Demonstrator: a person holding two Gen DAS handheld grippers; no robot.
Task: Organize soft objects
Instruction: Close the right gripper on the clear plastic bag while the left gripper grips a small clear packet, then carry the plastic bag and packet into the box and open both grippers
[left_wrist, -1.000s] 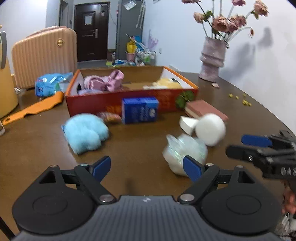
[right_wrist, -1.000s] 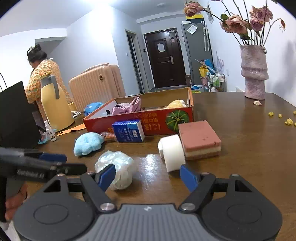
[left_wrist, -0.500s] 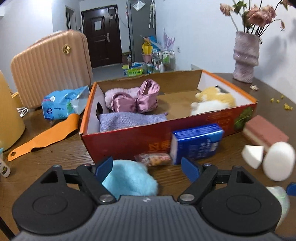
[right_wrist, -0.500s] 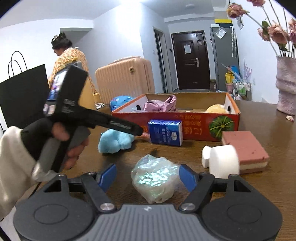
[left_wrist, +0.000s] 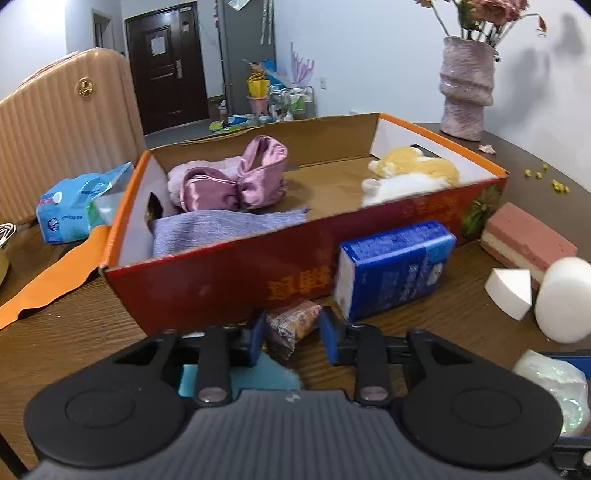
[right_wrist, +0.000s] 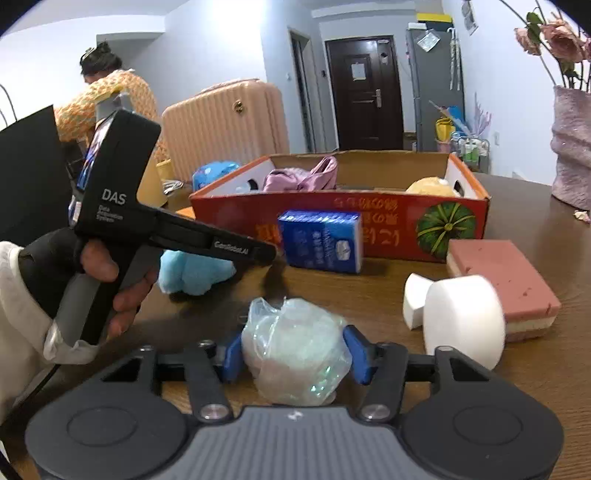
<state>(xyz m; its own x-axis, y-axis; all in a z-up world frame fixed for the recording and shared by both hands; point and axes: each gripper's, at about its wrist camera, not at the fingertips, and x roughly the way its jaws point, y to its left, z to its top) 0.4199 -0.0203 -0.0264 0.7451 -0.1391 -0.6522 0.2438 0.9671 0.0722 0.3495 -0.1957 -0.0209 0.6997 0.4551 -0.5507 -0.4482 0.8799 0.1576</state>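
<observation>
Grasp step: right gripper (right_wrist: 293, 354) pinching the bag (right_wrist: 295, 350), lower centre. Left gripper (left_wrist: 291, 341) narrowed around the packet (left_wrist: 291, 326); contact unclear. Next: lift into the box (right_wrist: 369, 218).

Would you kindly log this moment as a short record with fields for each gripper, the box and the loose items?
left gripper: narrowed around small snack packet, contact unclear; blue plush beneath
right gripper: pads against clear-wrapped bundle
box: holds pink satin bow, purple cloth, yellow plush
loose on table: blue tissue pack, pink sponge, white foam cylinder
</observation>
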